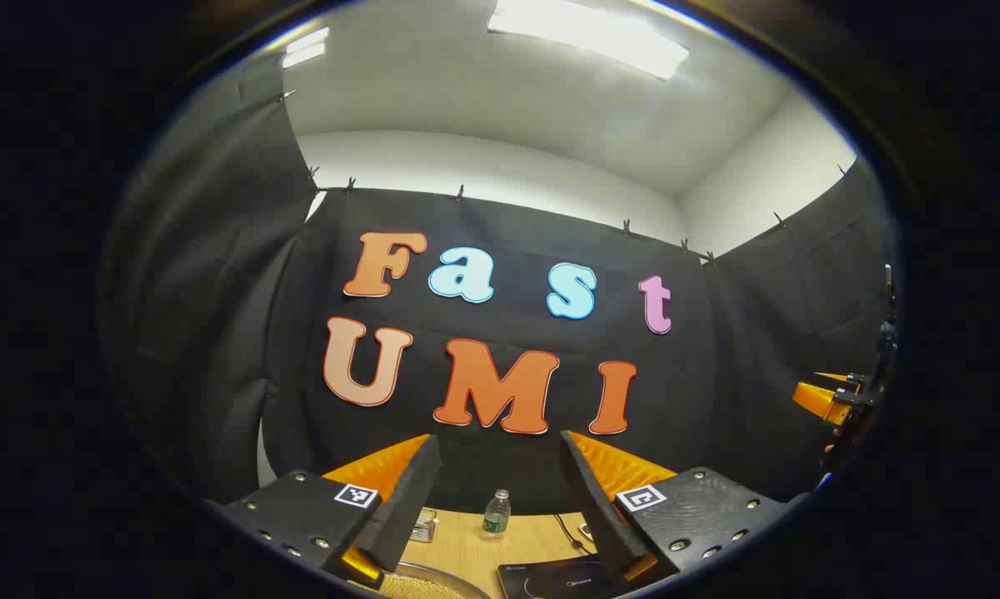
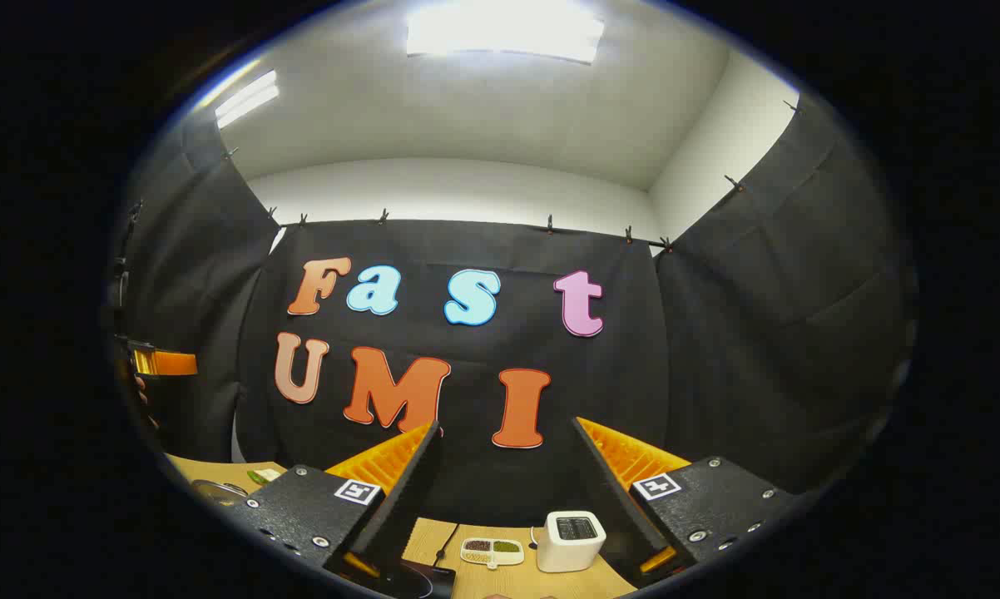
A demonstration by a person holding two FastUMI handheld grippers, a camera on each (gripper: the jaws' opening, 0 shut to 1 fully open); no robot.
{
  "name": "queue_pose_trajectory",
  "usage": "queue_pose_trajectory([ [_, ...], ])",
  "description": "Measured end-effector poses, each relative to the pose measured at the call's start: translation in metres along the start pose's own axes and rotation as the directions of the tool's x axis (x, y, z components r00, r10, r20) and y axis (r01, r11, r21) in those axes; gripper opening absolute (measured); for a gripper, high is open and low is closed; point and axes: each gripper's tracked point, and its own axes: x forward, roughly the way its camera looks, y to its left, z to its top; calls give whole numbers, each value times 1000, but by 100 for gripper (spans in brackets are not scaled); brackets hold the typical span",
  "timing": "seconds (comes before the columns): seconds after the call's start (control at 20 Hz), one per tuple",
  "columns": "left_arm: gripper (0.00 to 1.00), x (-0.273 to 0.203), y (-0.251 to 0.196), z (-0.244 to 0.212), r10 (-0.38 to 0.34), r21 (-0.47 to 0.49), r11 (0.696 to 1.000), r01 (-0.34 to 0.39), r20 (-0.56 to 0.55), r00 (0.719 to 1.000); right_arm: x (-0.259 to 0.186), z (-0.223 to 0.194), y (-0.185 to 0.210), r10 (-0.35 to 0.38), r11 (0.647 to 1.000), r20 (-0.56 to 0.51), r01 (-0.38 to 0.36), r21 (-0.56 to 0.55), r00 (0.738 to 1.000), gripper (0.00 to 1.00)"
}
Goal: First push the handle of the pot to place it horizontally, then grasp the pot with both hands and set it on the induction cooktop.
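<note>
Left gripper view looks level across the booth, with the left gripper (image 1: 500,507) spread wide and holding nothing. Between its 2 fingers, on a pale wooden table (image 1: 467,545), stands a small plastic water bottle (image 1: 497,512). At the bottom edge, the curved rim of a round metal thing (image 1: 433,574) peeks up; it may be the pot, but too little shows to be sure. Just beside it lies a flat, dark, glossy slab, apparently the induction cooktop (image 1: 550,576), with a cable trailing behind it.

Right gripper view shows the right gripper (image 2: 508,507) also spread wide and empty. Ahead sit a white boxy appliance (image 2: 571,541) and a small divided dish (image 2: 492,549) of dark and green contents. The dark cooktop corner shows by its left finger.

If the rim is the pot, it is probably rigid, smooth metal, fairly heavy and slippery. My judgement: nudge the handle first, then pinch the rim or side handles from 2 opposite sides, keeping it level.
</note>
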Motion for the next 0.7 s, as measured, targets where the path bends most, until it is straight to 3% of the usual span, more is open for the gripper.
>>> queue_pose_trajectory([
  [0.7,88,8,15,-14,33,19,999,-32,-21,999,9,-8,7,8,1000,-33,-8,-3,999,94],
])
